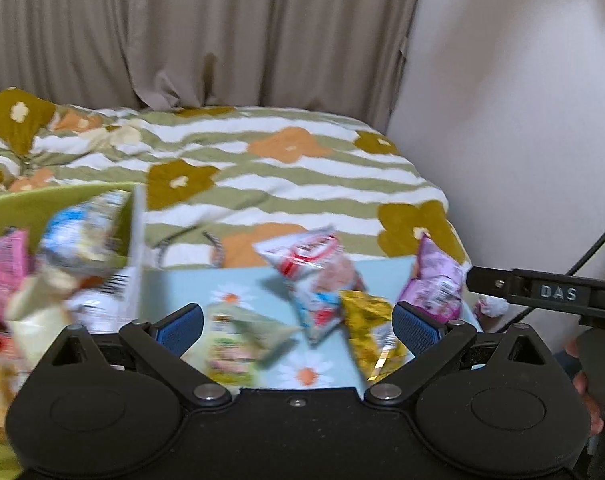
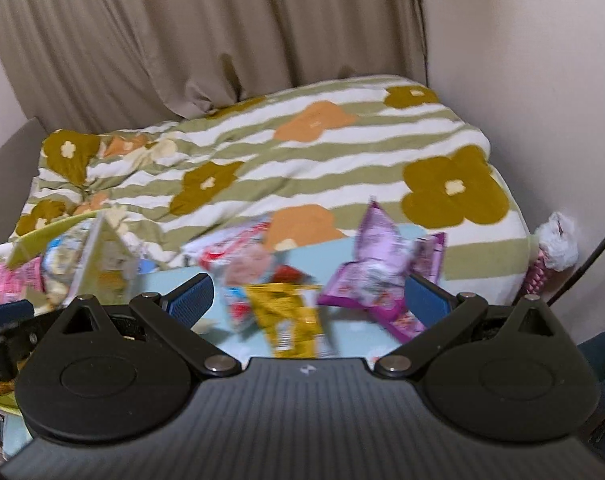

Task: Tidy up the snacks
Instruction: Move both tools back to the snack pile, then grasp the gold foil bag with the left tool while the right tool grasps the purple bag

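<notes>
At the bottom of each view, the left gripper (image 1: 298, 324) and the right gripper (image 2: 308, 298) both have their jaws spread wide and carry nothing, hovering low over the light blue table (image 1: 182, 284). Just beyond them, in the middle of the frames, loose snacks lie close together: a yellow packet (image 2: 290, 320), a purple packet (image 2: 378, 276) and a red-white packet (image 1: 314, 260), while the green box (image 1: 34, 208) at the left edge already holds several. I think it is best to choose one packet, close on its flat sealed edge without catching a neighbour, then carry it left to the box; the flowered blanket (image 2: 302, 152) lies behind.

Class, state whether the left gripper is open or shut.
Open: the left gripper has its blue pads spread wide, holding nothing.
</notes>
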Motion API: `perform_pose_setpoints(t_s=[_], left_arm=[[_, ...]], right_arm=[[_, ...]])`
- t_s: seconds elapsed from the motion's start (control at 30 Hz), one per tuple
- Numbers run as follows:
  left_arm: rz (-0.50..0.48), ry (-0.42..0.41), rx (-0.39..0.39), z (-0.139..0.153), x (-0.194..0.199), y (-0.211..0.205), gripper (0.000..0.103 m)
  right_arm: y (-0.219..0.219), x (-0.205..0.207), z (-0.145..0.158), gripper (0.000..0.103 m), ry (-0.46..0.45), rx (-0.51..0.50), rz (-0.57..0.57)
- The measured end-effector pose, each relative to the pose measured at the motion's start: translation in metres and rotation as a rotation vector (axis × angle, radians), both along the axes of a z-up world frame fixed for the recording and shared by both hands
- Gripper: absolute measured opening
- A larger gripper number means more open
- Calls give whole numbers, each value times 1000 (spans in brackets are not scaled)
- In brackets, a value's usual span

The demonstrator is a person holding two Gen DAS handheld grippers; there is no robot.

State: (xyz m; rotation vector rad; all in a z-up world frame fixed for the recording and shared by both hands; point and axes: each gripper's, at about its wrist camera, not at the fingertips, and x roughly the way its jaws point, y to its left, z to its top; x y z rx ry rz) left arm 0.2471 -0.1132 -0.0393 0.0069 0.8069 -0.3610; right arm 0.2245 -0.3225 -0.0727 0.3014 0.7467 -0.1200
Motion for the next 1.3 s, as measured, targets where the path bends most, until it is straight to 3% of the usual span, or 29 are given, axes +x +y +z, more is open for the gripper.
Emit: perform_pose_setpoints(t_s=[0.33,0.73,0.77,0.83,0.93,1.0,1.3], left_arm=[[-18,116,22,-67,33,-86,100],[-14,222,59,-122,60,-122,93],[-11,236,54,-125,63,-123,92],[-10,266,48,-130,67,-123,74],[-11,301,57,-138,70,-124,66],[-13,314,67,-142,70,-122,53],[-22,302,79,-137,66,-117,47]], right_arm=[[-64,40,-51,103,83,64,13],[-89,77,-96,103,160,196,2],[-91,78,-99,103,162,201,2],[-92,80,-101,103,170,208,2],[-94,84,-107,103,184,230,4],[-94,89,-109,103,192,241,7],[-93,104,-119,103,199,247,35]])
